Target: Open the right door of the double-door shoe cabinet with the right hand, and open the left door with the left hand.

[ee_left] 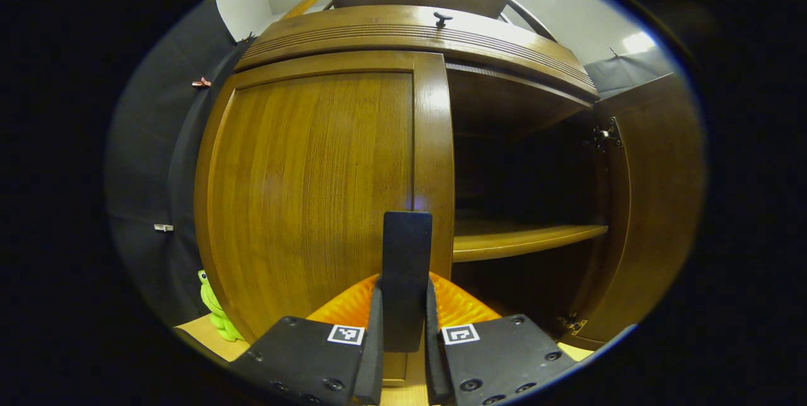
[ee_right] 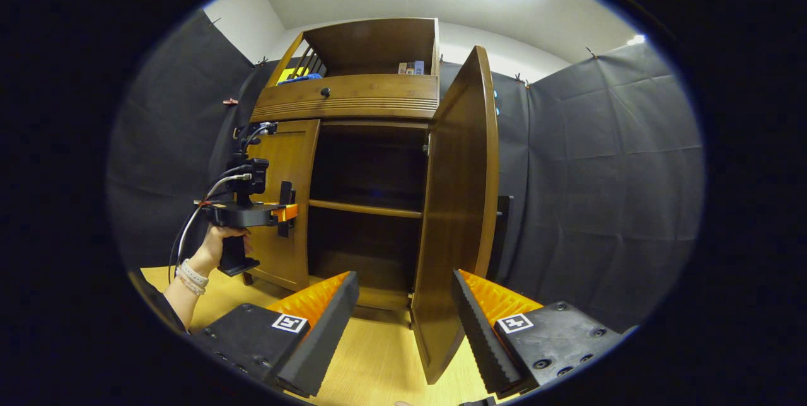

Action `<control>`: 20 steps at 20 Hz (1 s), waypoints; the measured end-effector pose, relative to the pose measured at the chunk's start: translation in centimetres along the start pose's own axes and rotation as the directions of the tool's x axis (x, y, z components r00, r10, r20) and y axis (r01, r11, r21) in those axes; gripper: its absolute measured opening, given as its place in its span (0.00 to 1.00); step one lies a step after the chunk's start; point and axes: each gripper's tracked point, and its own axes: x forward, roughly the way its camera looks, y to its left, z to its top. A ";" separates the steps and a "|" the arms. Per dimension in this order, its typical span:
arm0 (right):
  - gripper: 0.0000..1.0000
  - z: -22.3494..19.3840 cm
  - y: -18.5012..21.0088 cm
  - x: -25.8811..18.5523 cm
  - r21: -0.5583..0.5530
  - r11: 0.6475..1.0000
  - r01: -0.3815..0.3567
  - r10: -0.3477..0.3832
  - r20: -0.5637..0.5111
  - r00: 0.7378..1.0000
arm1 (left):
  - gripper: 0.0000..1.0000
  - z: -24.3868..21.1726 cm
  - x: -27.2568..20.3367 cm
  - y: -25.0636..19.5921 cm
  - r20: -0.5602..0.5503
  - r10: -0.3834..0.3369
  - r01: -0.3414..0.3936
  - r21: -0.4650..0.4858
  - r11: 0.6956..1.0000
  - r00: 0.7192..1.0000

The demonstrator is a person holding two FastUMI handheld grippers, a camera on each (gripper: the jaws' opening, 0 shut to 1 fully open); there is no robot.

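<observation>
Wooden right door (ee_right: 457, 217) stands open, right gripper (ee_right: 403, 324) jaws wide, while left gripper (ee_left: 403, 330) jaws clamp the closed left door's (ee_left: 315, 191) handle (ee_left: 406, 267).

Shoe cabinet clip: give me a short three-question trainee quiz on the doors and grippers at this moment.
1. True or false: the right door is swung open.
2. What is the left gripper shut on? A) drawer knob B) black handle C) shelf
3. Fill in: the left door is ___.

Key: 1 true. 2 B, the black handle. 3 closed. The right gripper is open, holding nothing.
</observation>
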 end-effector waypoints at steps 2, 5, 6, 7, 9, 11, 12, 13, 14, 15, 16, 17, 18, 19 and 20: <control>0.92 0.1 0.2 -0.2 0.003 1.000 -0.002 0.002 0.000 1.000 | 0.29 0.0 -0.7 0.0 -0.006 -0.017 0.017 -0.007 1.000 1.000; 0.93 0.3 1.1 -0.3 0.014 1.000 -0.013 0.013 0.001 1.000 | 0.29 0.2 -2.0 0.1 0.002 -0.045 0.045 -0.018 0.999 0.999; 0.93 0.3 1.4 -0.4 0.017 1.000 -0.019 0.019 0.002 1.000 | 0.29 0.2 -2.6 0.2 0.004 -0.055 0.055 -0.025 0.998 0.998; 0.93 0.4 1.8 -0.5 0.022 0.999 -0.024 0.024 0.002 1.000 | 0.29 0.2 -3.2 0.3 0.002 -0.063 0.063 -0.031 0.998 0.998; 0.93 0.6 2.6 -0.5 0.033 0.999 -0.037 0.037 0.002 0.999 | 0.29 0.3 -4.2 0.4 0.003 -0.076 0.076 -0.033 0.997 0.997; 0.93 0.7 3.5 -0.5 0.042 0.998 -0.054 0.054 0.001 0.999 | 0.29 0.3 -5.3 0.7 -0.001 -0.087 0.087 -0.023 0.996 0.996; 0.93 0.7 4.0 -0.5 0.042 0.997 -0.061 0.061 0.001 0.998 | 0.29 0.3 -5.9 0.9 -0.002 -0.093 0.093 -0.024 0.995 0.996; 0.93 0.6 4.4 -0.4 0.039 0.997 -0.066 0.067 0.000 0.998 | 0.29 0.4 -6.5 1.0 -0.006 -0.100 0.100 -0.026 0.995 0.995; 0.93 0.6 4.8 -0.5 0.038 0.997 -0.073 0.073 -0.001 0.997 | 0.29 0.4 -7.1 1.2 -0.009 -0.108 0.107 -0.029 0.994 0.994; 0.92 0.6 5.3 -0.5 0.038 0.996 -0.083 0.083 -0.003 0.997 | 0.28 0.6 -7.8 1.4 -0.009 -0.114 0.114 -0.033 0.993 0.993; 0.93 0.5 5.9 -0.5 0.039 0.995 -0.094 0.094 -0.005 0.996 | 0.29 0.6 -8.5 1.7 -0.012 -0.120 0.120 -0.035 0.992 0.993; 0.93 0.5 6.4 -0.5 0.040 0.994 -0.104 0.104 -0.006 0.995 | 0.29 0.7 -9.1 1.9 -0.012 -0.126 0.125 -0.037 0.991 0.992; 0.93 0.4 6.8 -0.6 0.040 0.993 -0.112 0.113 -0.007 0.994 | 0.28 0.7 -9.7 2.2 -0.011 -0.131 0.130 -0.037 0.991 0.991; 0.93 0.6 7.3 -0.6 0.040 0.992 -0.119 0.120 -0.006 0.993 | 0.29 0.8 -10.3 2.5 -0.014 -0.136 0.135 -0.037 0.990 0.991; 0.93 0.7 7.7 -0.7 0.042 0.991 -0.128 0.128 -0.005 0.992 | 0.29 0.8 -11.0 2.8 -0.017 -0.138 0.138 -0.039 0.990 0.990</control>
